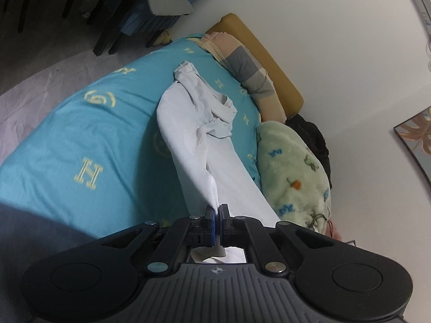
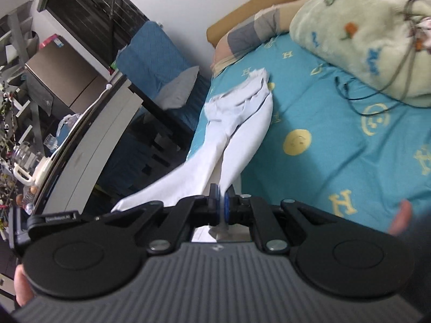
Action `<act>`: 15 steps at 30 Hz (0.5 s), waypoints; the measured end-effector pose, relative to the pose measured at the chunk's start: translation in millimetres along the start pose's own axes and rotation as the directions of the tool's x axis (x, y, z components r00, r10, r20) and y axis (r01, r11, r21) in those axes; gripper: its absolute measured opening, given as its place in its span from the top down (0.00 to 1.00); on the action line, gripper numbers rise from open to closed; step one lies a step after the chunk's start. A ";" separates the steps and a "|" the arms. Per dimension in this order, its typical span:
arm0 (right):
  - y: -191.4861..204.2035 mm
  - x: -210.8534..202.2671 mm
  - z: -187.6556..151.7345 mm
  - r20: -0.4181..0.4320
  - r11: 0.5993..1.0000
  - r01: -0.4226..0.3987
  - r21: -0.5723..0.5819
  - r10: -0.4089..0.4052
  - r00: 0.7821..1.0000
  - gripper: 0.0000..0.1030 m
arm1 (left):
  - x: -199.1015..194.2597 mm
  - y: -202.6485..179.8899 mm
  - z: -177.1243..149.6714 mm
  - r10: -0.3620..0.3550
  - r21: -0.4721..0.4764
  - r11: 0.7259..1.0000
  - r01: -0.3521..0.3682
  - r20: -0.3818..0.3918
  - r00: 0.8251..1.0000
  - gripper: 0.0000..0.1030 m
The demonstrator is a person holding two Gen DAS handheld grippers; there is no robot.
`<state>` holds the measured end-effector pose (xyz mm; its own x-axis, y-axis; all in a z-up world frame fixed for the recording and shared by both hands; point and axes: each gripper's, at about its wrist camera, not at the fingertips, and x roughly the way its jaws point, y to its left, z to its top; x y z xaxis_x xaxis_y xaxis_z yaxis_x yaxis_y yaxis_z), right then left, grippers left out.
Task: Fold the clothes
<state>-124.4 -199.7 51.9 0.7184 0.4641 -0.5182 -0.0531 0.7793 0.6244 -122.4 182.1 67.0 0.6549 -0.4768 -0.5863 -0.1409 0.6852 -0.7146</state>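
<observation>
Item 1. Left hand-held gripper: jaws closed tight on a pinch of white cloth, the hem end of a pale T-shirt. Held so, presumably, to keep one corner under control.

Item 2. Right hand-held gripper: likewise clamped on white cloth, judged the other hem corner of the same garment; a two-corner hold suits lifting and laying it flat for a fold.

Item 3. T-shirt: stretched from both grippers, collar end bunched and resting on the bed, turquoise sheet with yellow letters.

Item 4. Green fleece blanket: heaped near the wall, beside the shirt.

Item 5. Checked pillow: at the bed's far end.
</observation>
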 end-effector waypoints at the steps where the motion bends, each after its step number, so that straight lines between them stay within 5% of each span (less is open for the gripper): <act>1: -4.8 -7.2 -6.6 0.008 1.000 0.004 0.007 -0.004 1.000 0.93 | -2.5 4.7 -8.1 -0.004 -0.007 1.000 0.004 -0.002 1.000 0.98; 7: -21.5 -24.9 -21.4 0.026 0.999 0.010 0.035 -0.011 1.000 0.93 | -9.1 24.5 -29.9 -0.009 -0.019 1.000 0.009 -0.006 1.000 0.98; 15: -12.3 29.3 29.8 0.034 1.000 0.027 -0.006 -0.027 0.999 0.93 | 35.0 10.1 27.2 0.052 0.019 0.998 -0.053 0.035 0.998 0.97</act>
<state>-82.0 -208.2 46.4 0.7430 0.4280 -0.5145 -0.0378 0.7944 0.6062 -80.7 187.4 49.6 0.6721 -0.4211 -0.6091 -0.1613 0.7195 -0.6755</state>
